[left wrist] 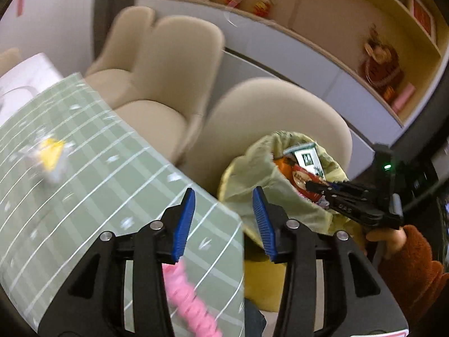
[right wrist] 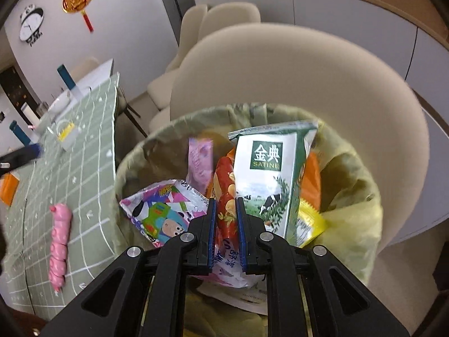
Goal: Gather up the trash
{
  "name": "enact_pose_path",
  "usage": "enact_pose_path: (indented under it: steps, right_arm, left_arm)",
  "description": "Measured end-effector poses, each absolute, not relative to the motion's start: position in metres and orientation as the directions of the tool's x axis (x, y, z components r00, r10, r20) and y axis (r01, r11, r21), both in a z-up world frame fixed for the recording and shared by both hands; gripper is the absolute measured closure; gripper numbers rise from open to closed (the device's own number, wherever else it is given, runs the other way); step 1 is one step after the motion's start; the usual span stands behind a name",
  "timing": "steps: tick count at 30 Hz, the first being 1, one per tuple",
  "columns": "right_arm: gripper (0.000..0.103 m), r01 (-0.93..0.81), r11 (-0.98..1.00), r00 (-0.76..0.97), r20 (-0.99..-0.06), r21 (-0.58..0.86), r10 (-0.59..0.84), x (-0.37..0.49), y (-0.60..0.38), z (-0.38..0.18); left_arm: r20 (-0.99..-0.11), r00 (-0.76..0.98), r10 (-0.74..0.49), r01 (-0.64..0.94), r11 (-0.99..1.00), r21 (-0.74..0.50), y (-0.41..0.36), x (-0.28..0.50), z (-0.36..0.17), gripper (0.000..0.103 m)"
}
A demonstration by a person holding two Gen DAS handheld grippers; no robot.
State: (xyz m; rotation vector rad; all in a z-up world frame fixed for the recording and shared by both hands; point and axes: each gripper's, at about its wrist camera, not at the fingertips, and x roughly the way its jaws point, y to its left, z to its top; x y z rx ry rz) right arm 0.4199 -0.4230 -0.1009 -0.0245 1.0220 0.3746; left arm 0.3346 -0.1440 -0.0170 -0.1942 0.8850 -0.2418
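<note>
Worktop [left wrist: 84, 174] under a green grid cloth fills the left of both views; beige chairs [left wrist: 174, 64] stand behind it, one chair back right behind the bin. Trash bin [right wrist: 362, 202] with a yellow-green liner sits just off the worktop's corner, already loaded: a white-and-green milk carton [right wrist: 266, 174] standing upright, a purple wrapper [right wrist: 199, 165] behind it, a cartoon-print packet [right wrist: 165, 210] at the left, orange and yellow wrappers at the right. Right gripper [right wrist: 226, 205] points down into the bin mouth, fingers clenched on a red snack wrapper [right wrist: 226, 210]; the blue pads press both sides of it and its top edge sticks up between the carton and the cartoon packet. In the left wrist view the same gripper [left wrist: 320, 189] reaches into the bin from the right, held by a hand [left wrist: 388, 238] in a rust-brown fleece sleeve. Left gripper [left wrist: 224, 196] hangs over the worktop corner next to the bin, fingers released, nothing between the pads. Trash not yet in the bin, on the cloth: a pink ridged wrapper [right wrist: 59, 241] lying lengthwise near the front edge, partly under the left gripper in its own view; a small yellow-and-clear packet [left wrist: 49, 157] farther back, blurred; an orange piece [right wrist: 8, 188] at the far left edge. Bottles with teal caps stand at the far end of the worktop.
</note>
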Motion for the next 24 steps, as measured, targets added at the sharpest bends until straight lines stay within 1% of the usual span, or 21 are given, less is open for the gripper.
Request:
enact_pose_path:
  steps: [2,4,5,6,8,14,16,20,24]
  right_arm:
    - [0.089,-0.319,0.936,0.469,-0.834,0.146,0.29,0.414,-0.42,-0.104]
    - [0.086,-0.307,0.94,0.485,-0.825,0.15,0.29,0.41,-0.42,-0.1]
    - [0.077,-0.299,0.942,0.498,-0.817,0.154,0.292,0.407,-0.421,-0.094]
    - [0.064,-0.296,0.942,0.509,-0.807,0.161,0.298,0.404,-0.421,-0.089]
    - [0.06,-0.291,0.94,0.544,-0.777,0.181,0.318,0.393,-0.425,-0.078]
    - [0.059,-0.26,0.952,0.65,-0.699,0.164,0.298,0.35,-0.431,-0.046]
    - [0.059,-0.255,0.954,0.665,-0.688,0.158,0.291,0.335,-0.435,-0.038]
    - [0.059,-0.25,0.95,0.691,-0.653,0.188,0.311,0.289,-0.422,-0.017]
    - [0.059,-0.243,0.952,0.727,-0.614,0.188,0.307,0.236,-0.397,0.003]
  left_arm:
    - [-0.726,0.632,-0.272,0.102,0.957,-0.27,-0.131,0.319,-0.009,0.058]
    - [-0.716,0.65,-0.253,0.089,0.962,-0.259,-0.128,0.314,-0.004,0.055]
    - [-0.711,0.661,-0.238,0.078,0.965,-0.251,-0.13,0.313,-0.003,0.054]
    - [-0.704,0.675,-0.223,0.06,0.967,-0.249,-0.131,0.311,-0.001,0.052]
    - [-0.691,0.691,-0.211,0.03,0.964,-0.264,-0.13,0.305,0.0,0.049]
    - [-0.693,0.698,-0.183,-0.02,0.961,-0.275,-0.119,0.272,-0.007,0.04]
    - [-0.705,0.693,-0.154,-0.032,0.969,-0.244,-0.113,0.255,-0.01,0.038]
    - [-0.711,0.695,-0.109,-0.023,0.985,-0.174,-0.109,0.219,-0.014,0.037]
    - [-0.678,0.73,-0.086,0.021,0.994,-0.103,-0.104,0.177,-0.008,0.037]
